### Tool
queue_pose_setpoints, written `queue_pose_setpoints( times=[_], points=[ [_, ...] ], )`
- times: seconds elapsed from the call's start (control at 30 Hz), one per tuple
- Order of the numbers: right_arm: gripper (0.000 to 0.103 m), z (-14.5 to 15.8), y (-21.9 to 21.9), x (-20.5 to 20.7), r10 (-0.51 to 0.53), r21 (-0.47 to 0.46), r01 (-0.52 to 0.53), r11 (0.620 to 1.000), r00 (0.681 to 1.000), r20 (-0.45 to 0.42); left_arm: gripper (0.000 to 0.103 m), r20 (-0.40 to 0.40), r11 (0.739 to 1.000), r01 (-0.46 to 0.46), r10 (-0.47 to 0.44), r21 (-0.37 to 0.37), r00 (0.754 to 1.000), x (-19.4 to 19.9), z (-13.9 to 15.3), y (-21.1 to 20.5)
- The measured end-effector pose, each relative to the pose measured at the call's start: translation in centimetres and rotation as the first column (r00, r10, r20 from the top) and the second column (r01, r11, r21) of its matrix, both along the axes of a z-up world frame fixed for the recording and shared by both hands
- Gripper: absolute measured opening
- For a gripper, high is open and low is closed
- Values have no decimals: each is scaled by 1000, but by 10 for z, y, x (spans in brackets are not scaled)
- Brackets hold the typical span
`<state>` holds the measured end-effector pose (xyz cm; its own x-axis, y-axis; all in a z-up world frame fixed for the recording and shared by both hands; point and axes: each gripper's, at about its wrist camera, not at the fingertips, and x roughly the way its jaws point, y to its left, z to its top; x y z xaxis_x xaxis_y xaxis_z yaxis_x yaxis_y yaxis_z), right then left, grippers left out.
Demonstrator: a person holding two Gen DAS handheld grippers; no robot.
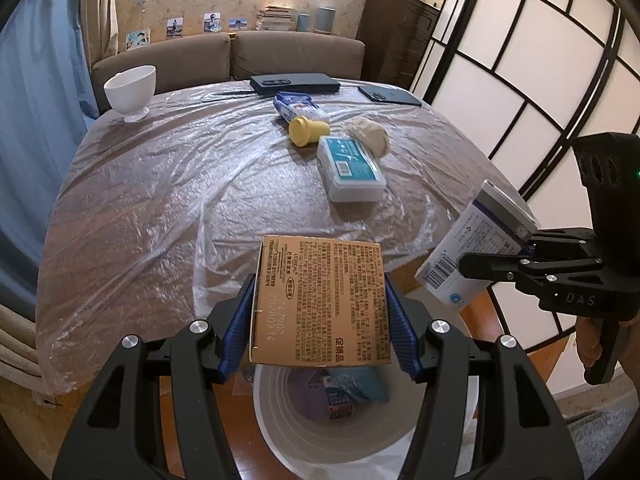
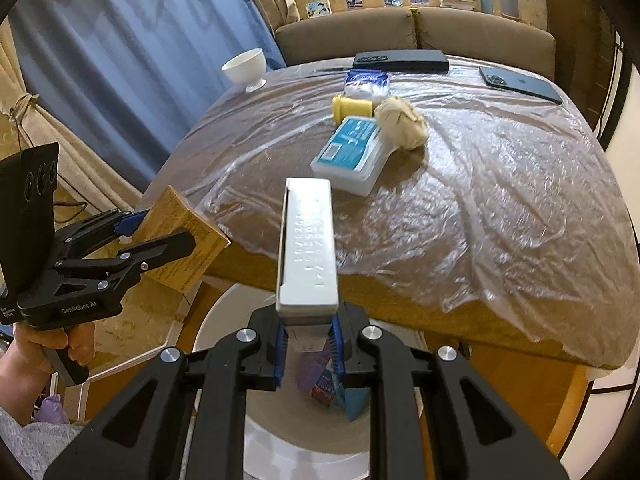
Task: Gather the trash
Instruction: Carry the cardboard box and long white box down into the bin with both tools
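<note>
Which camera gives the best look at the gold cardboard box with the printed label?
The left wrist view: the gold cardboard box faces it squarely, print legible. The right wrist view shows it at an angle, partly covered.

A wooden table [image 1: 132, 236] is standing under a crinkled clear plastic sheet [image 1: 168, 184]. A white footed bowl [image 1: 130, 92] is sitting at its far left corner. Near the far edge a dark flat case [image 1: 296, 83] and a dark phone [image 1: 390, 96] are lying apart. Toward the middle, a blue-and-white packet [image 1: 298, 106], a yellow cap [image 1: 308, 130], a crumpled paper ball [image 1: 370, 134] and a teal-labelled plastic box [image 1: 352, 168] are lying clustered together.
</note>
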<state>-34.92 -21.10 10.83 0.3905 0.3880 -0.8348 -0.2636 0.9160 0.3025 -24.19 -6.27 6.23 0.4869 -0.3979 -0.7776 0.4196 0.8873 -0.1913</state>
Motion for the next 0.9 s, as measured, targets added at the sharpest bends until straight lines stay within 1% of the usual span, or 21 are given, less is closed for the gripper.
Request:
queue_pose_setpoints(
  times=[0.1,0.5,0.9],
  points=[
    [18,-4,2,-6,5,-2,-5,1000,1000,-16,60,-3,1000,18,-18,14,1000,-7,-2,-2],
    [18,-20,10,-21,19,-4,-19,1000,997,-69,60,-38,997,73,-72,25,997,-31,-12,-10],
    [18,-38,12,-31,22,-19,-24,1000,992,-121,60,-73,992,116,-112,56,991,-48,-30,-20]
  ],
)
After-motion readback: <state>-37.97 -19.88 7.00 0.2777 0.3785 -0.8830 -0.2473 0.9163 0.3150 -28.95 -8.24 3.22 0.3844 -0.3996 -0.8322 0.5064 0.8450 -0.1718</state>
